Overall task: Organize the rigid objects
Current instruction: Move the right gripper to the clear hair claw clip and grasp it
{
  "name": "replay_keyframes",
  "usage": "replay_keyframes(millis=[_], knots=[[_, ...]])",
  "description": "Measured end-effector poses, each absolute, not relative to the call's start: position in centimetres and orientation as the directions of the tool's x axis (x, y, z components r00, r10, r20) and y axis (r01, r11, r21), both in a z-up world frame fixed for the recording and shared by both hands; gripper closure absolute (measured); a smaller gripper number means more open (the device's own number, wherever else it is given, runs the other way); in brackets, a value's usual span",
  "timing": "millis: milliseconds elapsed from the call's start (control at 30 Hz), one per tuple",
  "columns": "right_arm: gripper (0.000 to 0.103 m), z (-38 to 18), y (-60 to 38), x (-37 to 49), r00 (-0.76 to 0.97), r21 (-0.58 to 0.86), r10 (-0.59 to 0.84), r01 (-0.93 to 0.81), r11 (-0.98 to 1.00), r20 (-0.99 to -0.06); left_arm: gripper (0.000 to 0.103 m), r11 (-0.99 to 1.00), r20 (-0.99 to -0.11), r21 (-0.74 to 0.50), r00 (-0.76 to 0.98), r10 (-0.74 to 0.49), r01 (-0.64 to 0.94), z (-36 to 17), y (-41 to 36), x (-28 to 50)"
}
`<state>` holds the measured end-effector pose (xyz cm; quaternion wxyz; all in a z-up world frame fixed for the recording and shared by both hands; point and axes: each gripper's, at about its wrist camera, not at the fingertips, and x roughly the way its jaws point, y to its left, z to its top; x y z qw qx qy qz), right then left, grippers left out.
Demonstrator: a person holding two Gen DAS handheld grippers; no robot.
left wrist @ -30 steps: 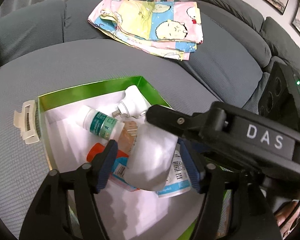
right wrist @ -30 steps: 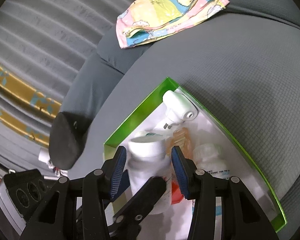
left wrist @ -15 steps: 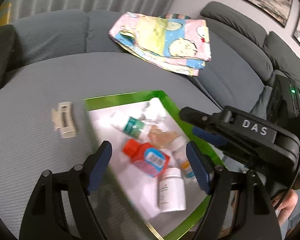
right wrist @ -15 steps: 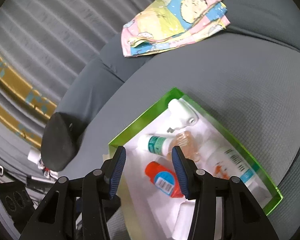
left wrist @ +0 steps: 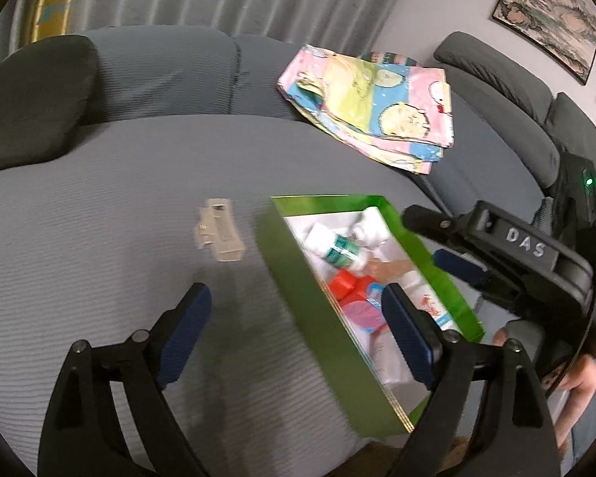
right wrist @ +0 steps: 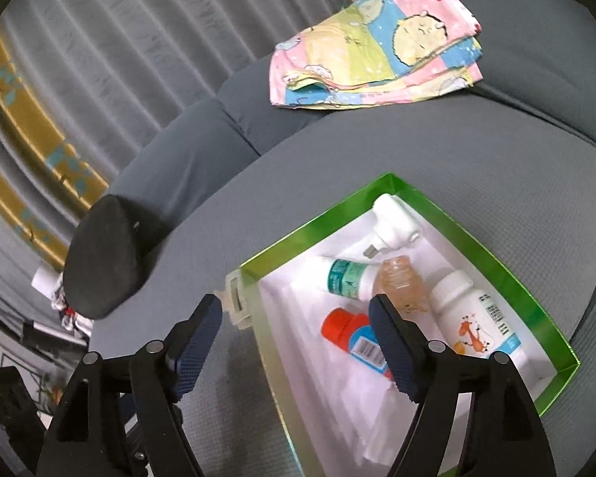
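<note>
Green box sits on the grey sofa seat; inside lie 4 bottles and 1 white plug. Beige hair clip rests on the seat just left of the box. Left gripper and right gripper: jaws opening, nothing held.

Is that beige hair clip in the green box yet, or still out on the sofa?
Out. The hair clip lies on the grey sofa cushion, just outside the green box's wall, apart from the bottles inside.
</note>
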<state>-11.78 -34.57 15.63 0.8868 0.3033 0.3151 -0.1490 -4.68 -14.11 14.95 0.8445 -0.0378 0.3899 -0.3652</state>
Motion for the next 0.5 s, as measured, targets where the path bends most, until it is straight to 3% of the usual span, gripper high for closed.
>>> replay_keyframes(millis=[167, 500], knots=[[0.025, 15.4, -32.3, -10.5, 0.734, 0.39, -0.085, 0.451, 0.803, -0.674, 0.011, 0.802, -0.662, -0.301, 0.492, -0.565, 0.516, 13.1, -11.0, -2.7], [0.025, 14.0, -26.8, -6.4, 0.689, 0.265, -0.09, 0.392, 0.881, -0.719, 0.011, 0.858, -0.697, -0.391, 0.5, -0.513, 0.334, 9.4, -4.1, 0.1]])
